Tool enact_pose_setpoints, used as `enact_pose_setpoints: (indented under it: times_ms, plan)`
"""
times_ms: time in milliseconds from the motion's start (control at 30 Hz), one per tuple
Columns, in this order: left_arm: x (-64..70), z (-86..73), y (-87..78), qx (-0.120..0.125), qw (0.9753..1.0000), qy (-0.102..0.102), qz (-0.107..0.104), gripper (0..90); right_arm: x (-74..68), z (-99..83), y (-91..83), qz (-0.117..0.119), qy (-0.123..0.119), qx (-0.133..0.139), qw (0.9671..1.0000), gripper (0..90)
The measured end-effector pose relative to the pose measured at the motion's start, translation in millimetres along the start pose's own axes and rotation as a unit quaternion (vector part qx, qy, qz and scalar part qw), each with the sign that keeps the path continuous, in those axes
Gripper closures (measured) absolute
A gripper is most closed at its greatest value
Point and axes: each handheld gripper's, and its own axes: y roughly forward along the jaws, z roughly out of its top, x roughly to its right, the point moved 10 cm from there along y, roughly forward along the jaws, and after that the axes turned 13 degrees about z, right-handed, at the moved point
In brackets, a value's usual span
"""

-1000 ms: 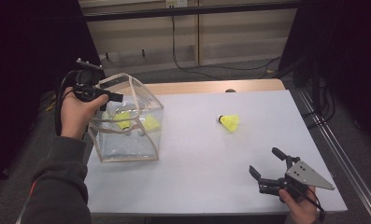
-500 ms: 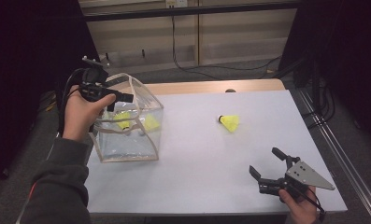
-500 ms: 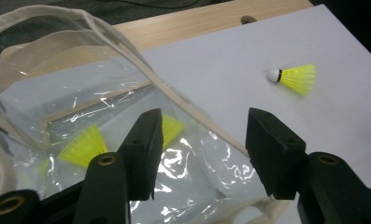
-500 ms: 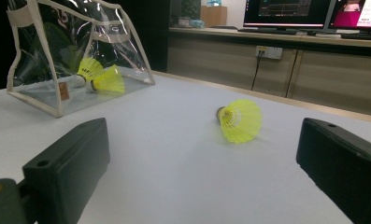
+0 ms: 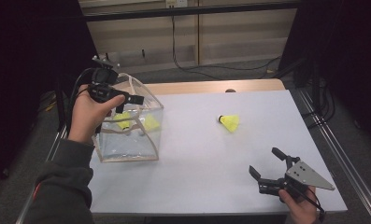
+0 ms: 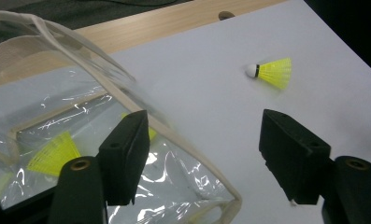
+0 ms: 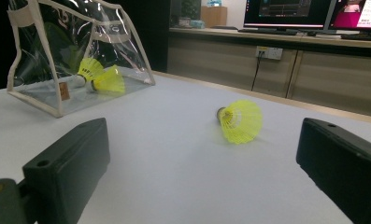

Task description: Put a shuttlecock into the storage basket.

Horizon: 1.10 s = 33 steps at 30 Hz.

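Note:
A clear plastic bag [image 5: 127,148] with cream trim stands open at the table's left, with two yellow shuttlecocks [image 5: 123,122] lying inside it. A third yellow shuttlecock [image 5: 230,122] lies alone on the white table, right of centre. My left gripper [image 5: 129,103] hovers open over the bag's rim with nothing between its jaws. In the left gripper view the bag [image 6: 80,116] lies below, the lone shuttlecock [image 6: 274,72] beyond. My right gripper [image 5: 265,161] is open and empty near the front right edge. It faces the lone shuttlecock [image 7: 239,120] and the bag [image 7: 57,56].
The white table top [image 5: 197,154] ends in a wooden strip [image 5: 211,87] at the back. Metal rails [image 5: 328,140] run along the right side. Cabinets and cables stand behind the table, and monitors [image 7: 290,11] show in the right gripper view.
My left gripper has shifted a little to the right above the bag's rim. The right gripper and the lone shuttlecock have stayed where they were.

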Motion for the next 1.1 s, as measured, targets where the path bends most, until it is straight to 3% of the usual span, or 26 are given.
enact_pose_setpoints:
  times_ms: [1100]
  plan:
    - [51.9,-1.9,11.9,0.002,0.9986,0.038,-0.037,17.7,-0.6,-1.3,1.0,0.003,0.001,-0.002,1.0,2.7]
